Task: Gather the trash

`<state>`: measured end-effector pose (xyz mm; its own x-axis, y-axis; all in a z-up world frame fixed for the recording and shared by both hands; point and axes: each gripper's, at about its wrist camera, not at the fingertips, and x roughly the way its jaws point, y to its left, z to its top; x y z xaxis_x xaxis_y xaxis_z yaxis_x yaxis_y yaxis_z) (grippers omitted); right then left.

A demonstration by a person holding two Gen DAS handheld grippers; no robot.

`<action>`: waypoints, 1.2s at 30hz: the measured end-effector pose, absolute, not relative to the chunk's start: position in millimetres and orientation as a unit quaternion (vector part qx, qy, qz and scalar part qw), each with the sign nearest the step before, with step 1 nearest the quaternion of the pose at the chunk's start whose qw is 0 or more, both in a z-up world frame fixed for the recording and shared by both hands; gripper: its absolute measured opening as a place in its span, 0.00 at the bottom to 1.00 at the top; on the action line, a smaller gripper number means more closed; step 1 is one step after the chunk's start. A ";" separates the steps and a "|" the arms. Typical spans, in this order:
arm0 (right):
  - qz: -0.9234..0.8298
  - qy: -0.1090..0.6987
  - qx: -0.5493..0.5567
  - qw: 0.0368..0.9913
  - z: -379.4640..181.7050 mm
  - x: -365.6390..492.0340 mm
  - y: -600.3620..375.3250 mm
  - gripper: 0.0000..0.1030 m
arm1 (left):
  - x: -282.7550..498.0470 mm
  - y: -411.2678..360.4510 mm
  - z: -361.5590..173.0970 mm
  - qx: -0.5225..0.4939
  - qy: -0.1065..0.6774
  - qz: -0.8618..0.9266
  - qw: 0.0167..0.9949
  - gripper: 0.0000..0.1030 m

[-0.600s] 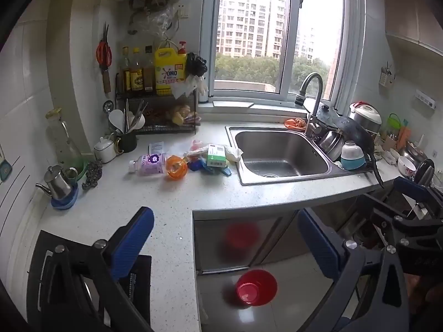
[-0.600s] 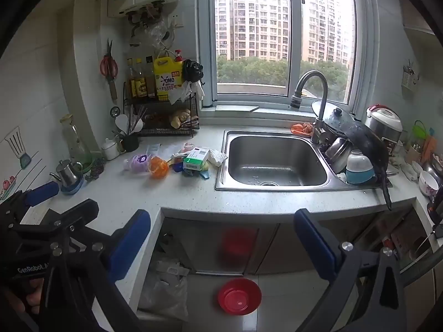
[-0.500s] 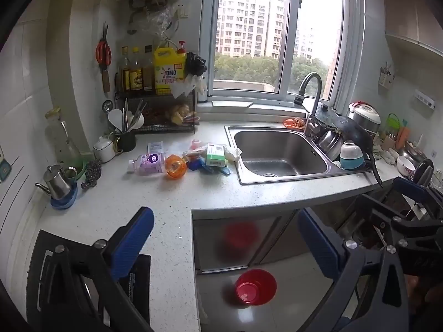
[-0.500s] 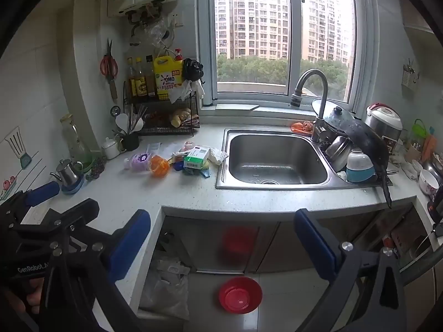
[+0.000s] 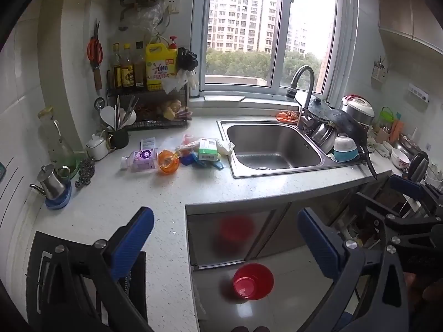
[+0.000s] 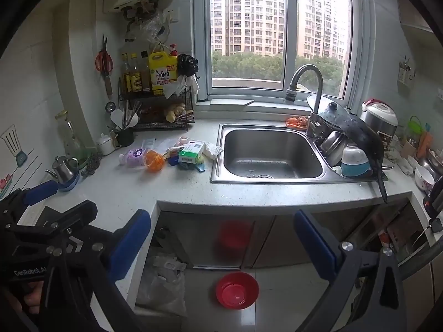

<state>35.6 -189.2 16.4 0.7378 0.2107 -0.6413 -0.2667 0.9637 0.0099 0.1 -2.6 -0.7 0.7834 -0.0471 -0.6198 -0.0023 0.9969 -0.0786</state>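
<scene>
Both tongs hang back from the counter, left gripper (image 5: 225,238) and right gripper (image 6: 221,238) spread wide, empty. The trash pile (image 5: 191,153) lies well ahead, left of the sink (image 6: 271,152). Approach phase, I'd say; next, reach forward for the purple bottle (image 5: 139,160).

The yellow detergent jug (image 5: 161,66) reads "OMO"; the left tool's (image 6: 36,215) black body reads "GenRobot.AI".
</scene>
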 end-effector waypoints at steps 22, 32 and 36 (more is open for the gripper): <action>0.125 0.356 -0.036 0.925 13.9 33.6 -189.3 1.00 | -0.6 0.4 -5.6 -0.041 0.340 -0.019 0.939 1.00; 0.121 0.360 -0.039 0.924 11.0 33.9 -188.6 1.00 | -1.6 -1.1 -6.6 -0.039 0.340 -0.021 0.939 1.00; 0.122 0.358 -0.039 0.925 11.0 32.8 -188.9 1.00 | -4.7 -2.0 -8.0 -0.039 0.339 -0.022 0.940 1.00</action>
